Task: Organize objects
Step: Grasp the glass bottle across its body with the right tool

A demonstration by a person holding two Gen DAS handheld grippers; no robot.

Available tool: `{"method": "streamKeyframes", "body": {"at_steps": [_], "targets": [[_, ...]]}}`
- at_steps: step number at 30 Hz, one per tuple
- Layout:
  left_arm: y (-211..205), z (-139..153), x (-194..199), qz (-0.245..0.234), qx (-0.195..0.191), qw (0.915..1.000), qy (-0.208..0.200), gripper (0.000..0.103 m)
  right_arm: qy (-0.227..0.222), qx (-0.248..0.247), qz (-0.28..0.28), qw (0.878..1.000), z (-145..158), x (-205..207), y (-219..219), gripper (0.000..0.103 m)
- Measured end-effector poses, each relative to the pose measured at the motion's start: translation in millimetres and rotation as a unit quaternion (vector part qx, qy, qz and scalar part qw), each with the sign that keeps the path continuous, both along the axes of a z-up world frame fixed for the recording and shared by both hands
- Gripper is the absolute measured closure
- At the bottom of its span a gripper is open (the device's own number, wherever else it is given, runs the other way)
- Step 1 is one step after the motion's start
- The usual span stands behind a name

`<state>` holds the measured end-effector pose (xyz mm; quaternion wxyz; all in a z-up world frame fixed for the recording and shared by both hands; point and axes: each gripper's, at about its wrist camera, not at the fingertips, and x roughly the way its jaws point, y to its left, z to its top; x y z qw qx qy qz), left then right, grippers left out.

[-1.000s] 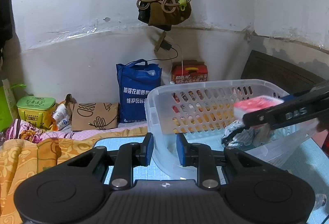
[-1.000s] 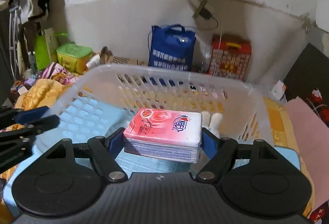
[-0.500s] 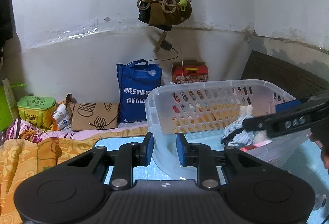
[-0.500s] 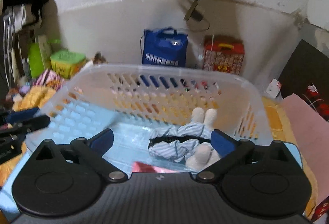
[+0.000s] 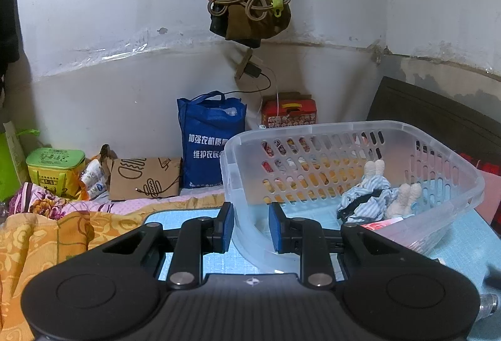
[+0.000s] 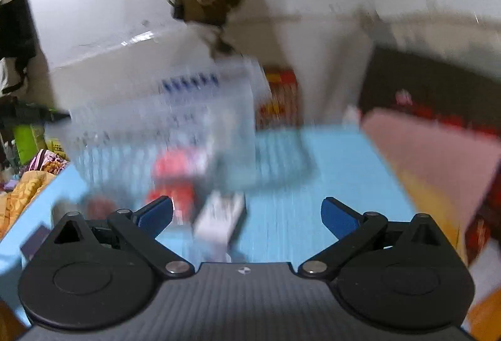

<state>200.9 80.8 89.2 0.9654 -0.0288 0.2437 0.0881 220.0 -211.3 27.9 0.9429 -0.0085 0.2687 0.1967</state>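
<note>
Against the wall, blue bag with Chinese lettering, left gripper fingers clamping basket rim, right gripper fingers wide, empty.

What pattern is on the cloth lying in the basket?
Blue and white stripes on the cloth; clearest in the left wrist view.

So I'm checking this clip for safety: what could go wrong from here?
1. The left gripper is clamped on the basket rim and the basket sits tilted; letting go could tip it and shift the striped cloth inside.
2. The right wrist view is badly blurred, with the right gripper open; it could knock the white box on the mat.
</note>
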Motion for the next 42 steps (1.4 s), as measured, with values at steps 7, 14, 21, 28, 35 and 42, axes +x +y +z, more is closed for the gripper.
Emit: {"method": "streamKeyframes", "body": {"at_steps": [7,14,21,28,35,42], "targets": [[-4.0,-0.5,1.0,0.002,0.007,1.0,-0.001,0.074,0.023,-0.004,-0.013,1.0,-26.1,-11.3,8.9,0.0],[-4.6,0.5,1.7,0.003,0.009,1.0,-0.002,0.074,0.014,-0.016,-0.028,0.999,-35.5,-12.7,28.3,0.0],[-5.1,0.3,1.1,0.003,0.006,1.0,-0.002,0.074,-0.005,-0.034,-0.049,0.998,-40.2,-12.4,33.8,0.015],[-2.6,1.2,1.7,0.003,0.005,1.0,-0.003,0.073,-0.02,-0.012,-0.035,0.999,-36.8,-17.3,23.2,0.015],[-1.2,0.7,1.0,0.002,0.006,1.0,-0.003,0.073,-0.049,0.012,-0.021,0.999,-25.4,-27.8,11.5,0.015],[0.8,0.9,2.6,-0.001,0.004,1.0,-0.004,0.072,-0.054,0.026,0.011,0.998,-20.6,-31.8,16.5,0.015]]}}
